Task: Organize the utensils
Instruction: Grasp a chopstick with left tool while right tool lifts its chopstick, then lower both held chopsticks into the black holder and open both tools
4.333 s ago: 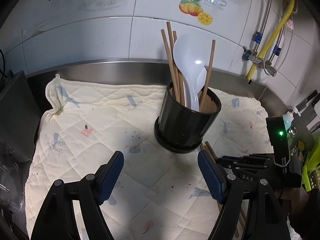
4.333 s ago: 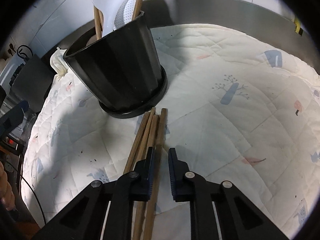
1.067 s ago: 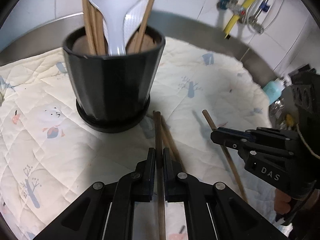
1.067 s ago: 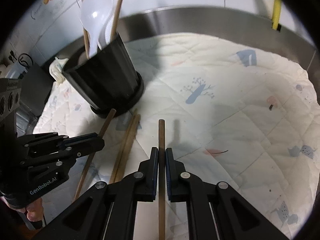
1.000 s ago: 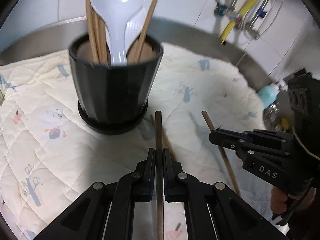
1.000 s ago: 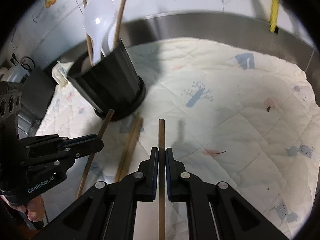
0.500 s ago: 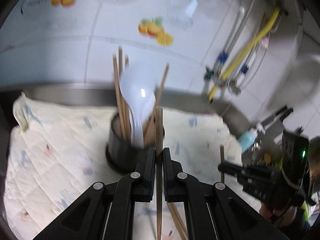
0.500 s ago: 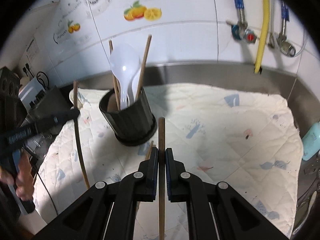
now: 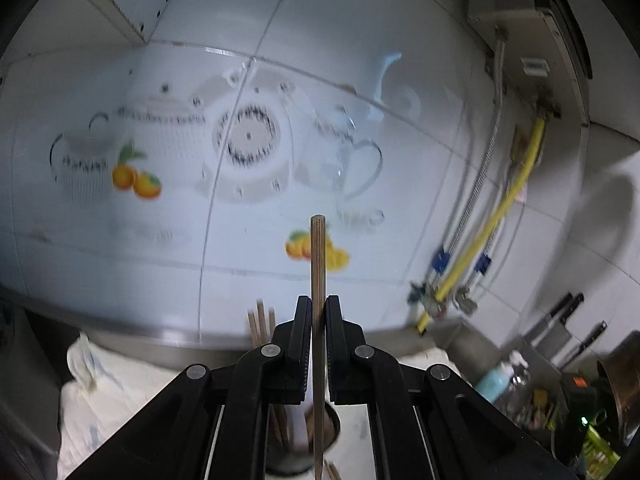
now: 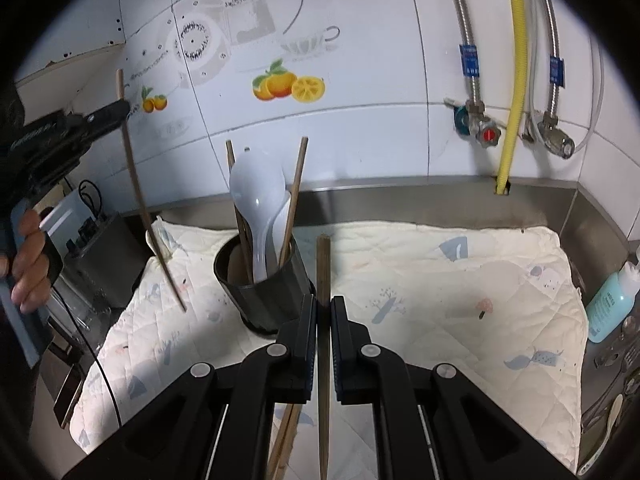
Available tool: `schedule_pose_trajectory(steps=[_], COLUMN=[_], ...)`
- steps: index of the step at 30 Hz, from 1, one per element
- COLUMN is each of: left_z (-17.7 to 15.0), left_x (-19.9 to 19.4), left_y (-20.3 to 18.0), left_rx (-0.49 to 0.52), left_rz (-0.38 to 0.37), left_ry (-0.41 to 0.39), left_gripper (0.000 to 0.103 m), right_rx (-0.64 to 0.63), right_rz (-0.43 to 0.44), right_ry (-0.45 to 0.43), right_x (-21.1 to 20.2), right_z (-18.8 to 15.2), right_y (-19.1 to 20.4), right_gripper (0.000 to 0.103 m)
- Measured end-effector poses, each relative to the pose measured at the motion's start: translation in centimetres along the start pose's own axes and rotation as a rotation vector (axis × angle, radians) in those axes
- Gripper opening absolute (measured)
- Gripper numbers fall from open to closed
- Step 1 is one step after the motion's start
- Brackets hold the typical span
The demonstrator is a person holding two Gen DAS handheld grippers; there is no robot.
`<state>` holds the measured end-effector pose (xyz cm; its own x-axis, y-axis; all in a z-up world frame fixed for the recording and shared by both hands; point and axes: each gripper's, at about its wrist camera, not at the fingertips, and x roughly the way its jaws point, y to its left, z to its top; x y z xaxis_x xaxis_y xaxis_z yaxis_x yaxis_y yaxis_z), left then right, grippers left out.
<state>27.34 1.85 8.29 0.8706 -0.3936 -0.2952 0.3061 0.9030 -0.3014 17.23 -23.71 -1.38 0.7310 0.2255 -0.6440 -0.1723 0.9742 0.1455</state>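
Note:
A black utensil holder stands on the quilted cloth and holds a white spoon and several wooden chopsticks. My left gripper is shut on a wooden chopstick, raised high and nearly upright above the holder. In the right wrist view it shows at the left with its chopstick hanging down. My right gripper is shut on another chopstick, just right of the holder. Loose chopsticks lie on the cloth below.
A tiled wall with fruit decals and pipes with valves runs behind. A blue bottle and cutlery stand at the right edge. A dark appliance sits left of the cloth. Knives hang at the right.
Both grippers have risen with their chopsticks. The left one has lifted far and tilted up towards the wall; the right one has pulled back and up, with the holder now lower in view.

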Motion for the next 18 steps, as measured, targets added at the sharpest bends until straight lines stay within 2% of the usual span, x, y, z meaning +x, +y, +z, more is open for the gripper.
schedule_pose_trajectory(steps=[5, 10, 18], left_z=[0.9, -0.1, -3.6], left_x=[1.9, 4.2, 7.3], left_y=[0.8, 0.9, 1.5], left_rx=[-0.013, 0.014, 0.036], left_rz=[0.028, 0.069, 0.088], left_ry=[-0.055, -0.068, 0.017], left_gripper=[0.006, 0.006, 0.006], right_rx=[-0.011, -0.014, 0.005], right_rz=[-0.002, -0.004, 0.010], right_ry=[-0.034, -0.055, -0.131], right_x=[-0.8, -1.2, -1.5], right_z=[0.9, 2.0, 4.8], right_y=[0.5, 0.5, 0.0], right_gripper=[0.009, 0.009, 0.009])
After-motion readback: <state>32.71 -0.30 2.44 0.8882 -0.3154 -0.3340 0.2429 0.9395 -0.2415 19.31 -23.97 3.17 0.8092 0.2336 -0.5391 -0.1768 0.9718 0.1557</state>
